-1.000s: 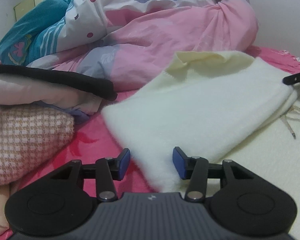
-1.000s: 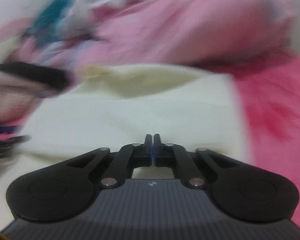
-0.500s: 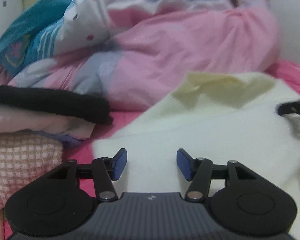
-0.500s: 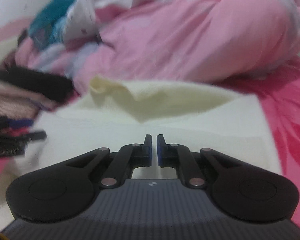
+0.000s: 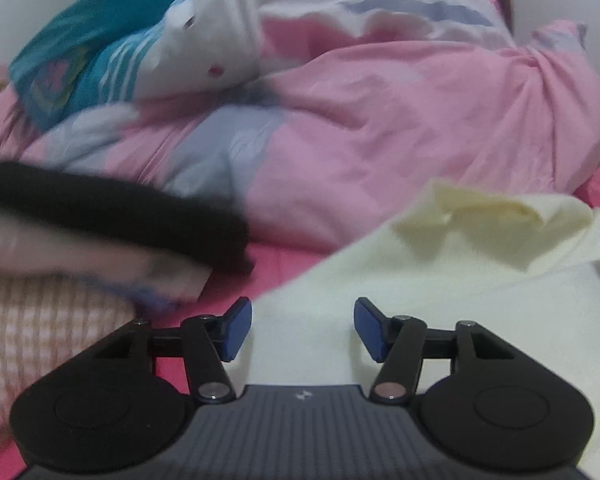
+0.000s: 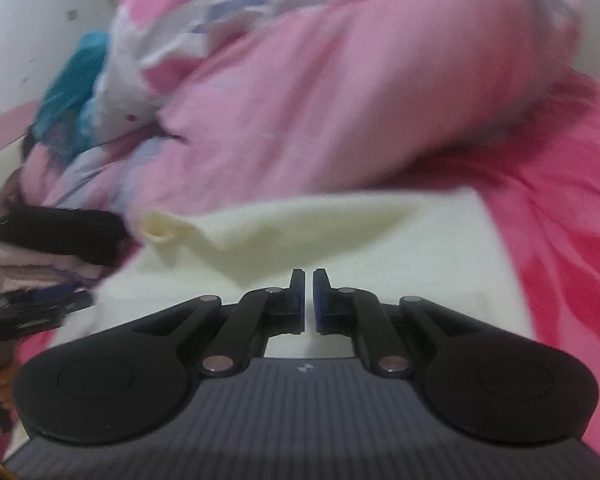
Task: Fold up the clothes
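A cream fleecy garment (image 5: 440,288) lies flat on the pink bed, its far edge folded over into a loose flap (image 5: 500,216). My left gripper (image 5: 303,330) hovers open over the garment's near left corner, and nothing is pinched between its blue pads (image 5: 236,332). In the right wrist view the same garment (image 6: 380,248) spreads ahead. My right gripper (image 6: 308,300) sits low over it, jaws almost together with only a thin slit between them and no cloth in it.
A pile of folded clothes sits at the left, with a black piece (image 5: 120,216) on top and a pink checked one (image 5: 40,320) below. A bunched pink duvet (image 5: 380,120) fills the back. Bare pink sheet (image 6: 560,240) lies to the right.
The left gripper slid left along the garment's near edge and its jaws spread a little wider. The right gripper's pads, pressed together before, now show a thin slit.
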### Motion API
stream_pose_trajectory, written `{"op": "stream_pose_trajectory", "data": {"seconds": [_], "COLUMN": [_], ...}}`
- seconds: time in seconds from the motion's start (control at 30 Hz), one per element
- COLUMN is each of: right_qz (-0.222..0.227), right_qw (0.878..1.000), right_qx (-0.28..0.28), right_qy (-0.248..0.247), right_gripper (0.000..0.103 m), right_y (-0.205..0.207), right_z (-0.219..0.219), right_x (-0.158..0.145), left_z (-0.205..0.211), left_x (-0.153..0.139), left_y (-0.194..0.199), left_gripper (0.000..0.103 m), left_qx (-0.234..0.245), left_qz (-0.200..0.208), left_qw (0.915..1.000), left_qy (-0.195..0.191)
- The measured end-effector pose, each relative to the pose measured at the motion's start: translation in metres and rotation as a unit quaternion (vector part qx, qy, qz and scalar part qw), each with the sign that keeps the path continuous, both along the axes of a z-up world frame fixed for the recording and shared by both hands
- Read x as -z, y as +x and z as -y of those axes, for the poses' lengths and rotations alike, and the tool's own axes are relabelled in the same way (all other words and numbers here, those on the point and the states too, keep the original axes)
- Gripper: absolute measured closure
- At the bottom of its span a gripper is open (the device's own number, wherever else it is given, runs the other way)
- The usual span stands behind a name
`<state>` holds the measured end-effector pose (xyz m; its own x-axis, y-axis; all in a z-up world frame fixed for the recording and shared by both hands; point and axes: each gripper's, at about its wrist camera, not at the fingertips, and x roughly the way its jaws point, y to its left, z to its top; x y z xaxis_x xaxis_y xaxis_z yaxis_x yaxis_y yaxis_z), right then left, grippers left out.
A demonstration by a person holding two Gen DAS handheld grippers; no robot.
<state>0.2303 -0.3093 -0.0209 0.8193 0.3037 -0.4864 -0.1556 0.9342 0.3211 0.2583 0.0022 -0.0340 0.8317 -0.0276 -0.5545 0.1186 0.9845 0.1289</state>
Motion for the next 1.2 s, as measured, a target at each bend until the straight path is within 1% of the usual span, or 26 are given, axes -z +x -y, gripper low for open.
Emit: {"op": "stream_pose_trajectory", "data": {"seconds": [0.07, 0.13, 0.2, 0.27, 0.33, 0.43, 0.53, 0.63, 0.77, 0.83, 0.9, 1.0, 1.1, 1.17, 1.2], "right_qz": [0.025, 0.032, 0.031, 0.030, 0.028, 0.001, -0.020, -0.028, -0.009, 0.002, 0.020, 0.033, 0.027, 0.021, 0.021], "right_qw": [0.999, 0.997, 0.997, 0.997, 0.996, 0.996, 0.994, 0.989, 0.978, 0.974, 0.970, 0.967, 0.970, 0.974, 0.975], "right_qx": [-0.025, -0.032, -0.035, -0.041, -0.051, -0.075, -0.086, -0.120, -0.172, -0.183, -0.196, -0.199, -0.196, -0.194, -0.195], "right_qy": [-0.040, -0.057, -0.055, -0.060, -0.064, -0.056, -0.059, -0.080, -0.120, -0.133, -0.146, -0.155, -0.141, -0.118, -0.105], "right_gripper": [0.097, 0.096, 0.096, 0.096, 0.096, 0.096, 0.096, 0.096, 0.097, 0.097, 0.097, 0.097, 0.097, 0.097, 0.097], "right_y": [0.007, 0.019, 0.035, 0.057, 0.077, 0.111, 0.133, 0.138, 0.118, 0.110, 0.101, 0.101, 0.107, 0.111, 0.111], "right_z": [-0.019, -0.033, -0.039, -0.051, -0.062, -0.079, -0.096, -0.114, -0.128, -0.130, -0.131, -0.133, -0.131, -0.125, -0.122], "right_x": [-0.012, -0.022, -0.030, -0.036, -0.038, -0.034, -0.028, -0.022, -0.015, -0.013, -0.012, -0.010, -0.003, 0.000, 0.001], "left_z": [0.009, 0.019, 0.020, 0.019, 0.021, 0.027, 0.025, 0.016, 0.003, -0.004, -0.008, 0.002, 0.015, 0.022, 0.023], "left_x": [-0.004, -0.009, -0.018, -0.027, -0.029, -0.017, 0.002, 0.015, 0.017, 0.014, 0.010, 0.005, 0.002, 0.001, 0.002], "left_y": [0.011, 0.022, 0.033, 0.046, 0.060, 0.079, 0.088, 0.088, 0.084, 0.080, 0.073, 0.066, 0.066, 0.067, 0.070], "left_gripper": [0.045, 0.045, 0.045, 0.045, 0.047, 0.047, 0.051, 0.049, 0.049, 0.050, 0.051, 0.051, 0.051, 0.051, 0.051], "left_qx": [0.009, 0.018, 0.007, -0.006, -0.015, -0.031, -0.050, -0.052, -0.050, -0.054, -0.054, -0.027, -0.002, 0.009, 0.008], "left_qz": [0.001, 0.003, 0.020, 0.032, 0.024, -0.007, -0.040, -0.054, -0.053, -0.042, -0.021, 0.012, 0.018, 0.020, 0.020], "left_qw": [0.9999, 0.9997, 0.9987, 0.9958, 0.9941, 0.9942, 0.9930, 0.9905, 0.9873, 0.9846, 0.9831, 0.9870, 0.9894, 0.9912, 0.9912], "left_qy": [-0.006, -0.013, -0.047, -0.086, -0.105, -0.102, -0.099, -0.115, -0.141, -0.160, -0.174, -0.158, -0.144, -0.131, -0.131]}}
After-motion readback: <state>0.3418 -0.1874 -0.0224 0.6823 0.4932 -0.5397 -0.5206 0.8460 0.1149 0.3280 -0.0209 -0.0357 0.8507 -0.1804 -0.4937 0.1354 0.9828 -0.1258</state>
